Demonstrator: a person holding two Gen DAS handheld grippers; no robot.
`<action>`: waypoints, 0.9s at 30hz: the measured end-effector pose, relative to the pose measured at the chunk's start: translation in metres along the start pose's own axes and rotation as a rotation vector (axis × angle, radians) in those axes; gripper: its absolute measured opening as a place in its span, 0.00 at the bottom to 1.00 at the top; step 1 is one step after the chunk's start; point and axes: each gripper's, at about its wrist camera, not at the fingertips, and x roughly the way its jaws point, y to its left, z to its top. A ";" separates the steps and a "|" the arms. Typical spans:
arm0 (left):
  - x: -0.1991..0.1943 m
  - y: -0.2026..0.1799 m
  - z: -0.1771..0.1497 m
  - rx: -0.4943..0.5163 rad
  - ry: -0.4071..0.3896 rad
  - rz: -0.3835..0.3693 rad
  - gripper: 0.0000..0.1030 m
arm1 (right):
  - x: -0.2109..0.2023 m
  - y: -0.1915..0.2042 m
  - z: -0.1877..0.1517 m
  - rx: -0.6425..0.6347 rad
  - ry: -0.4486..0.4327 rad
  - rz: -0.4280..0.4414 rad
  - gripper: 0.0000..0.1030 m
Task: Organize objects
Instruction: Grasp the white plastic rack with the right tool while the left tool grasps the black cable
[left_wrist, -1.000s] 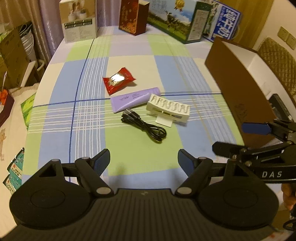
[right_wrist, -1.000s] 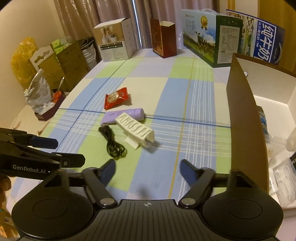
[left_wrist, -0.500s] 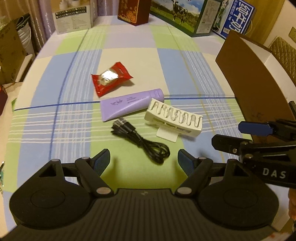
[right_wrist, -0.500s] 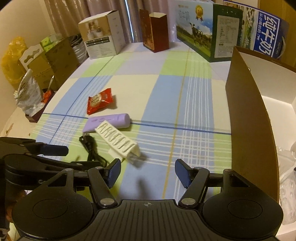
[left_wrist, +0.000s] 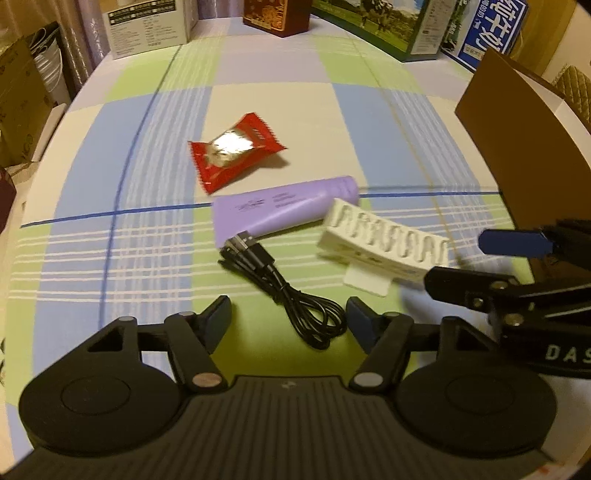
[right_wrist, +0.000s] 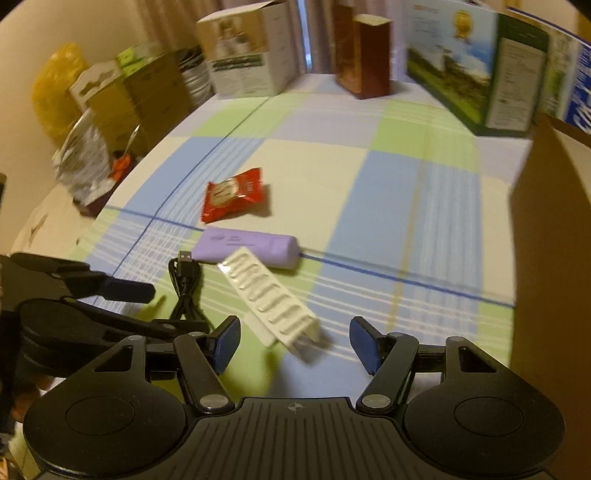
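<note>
Lying between left tool (left_wrist: 287, 320) tips, black cable (left_wrist: 284, 288)

A table covered by a checked cloth (left_wrist: 280, 99) in blue, green, cream and lilac squares carries everything. Near the middle lies a red snack packet (left_wrist: 236, 151), and just toward five o'clock from it a purple tube (left_wrist: 284, 208) lies on its side. At the tube's five o'clock end rests a white ribbed clip (left_wrist: 384, 247), touching or overlapping the tube's cap. A coiled black cable (left_wrist: 284, 291) lies at six o'clock of the tube, its plug touching the flat end. Along the far edge, at twelve o'clock, stand a white carton (right_wrist: 247, 59), a dark red box (right_wrist: 365, 55) and a green milk carton (right_wrist: 480, 70). At three o'clock stands a brown open box (left_wrist: 517, 147).
</note>
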 end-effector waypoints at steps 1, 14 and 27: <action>-0.001 0.004 -0.001 0.000 0.001 0.002 0.64 | 0.004 0.003 0.002 -0.014 0.005 0.002 0.61; -0.017 0.040 -0.009 -0.027 0.001 0.029 0.61 | 0.033 0.014 -0.003 -0.097 0.077 -0.012 0.25; 0.011 0.029 0.010 0.014 -0.003 0.032 0.48 | 0.004 -0.012 -0.024 0.088 0.093 -0.111 0.24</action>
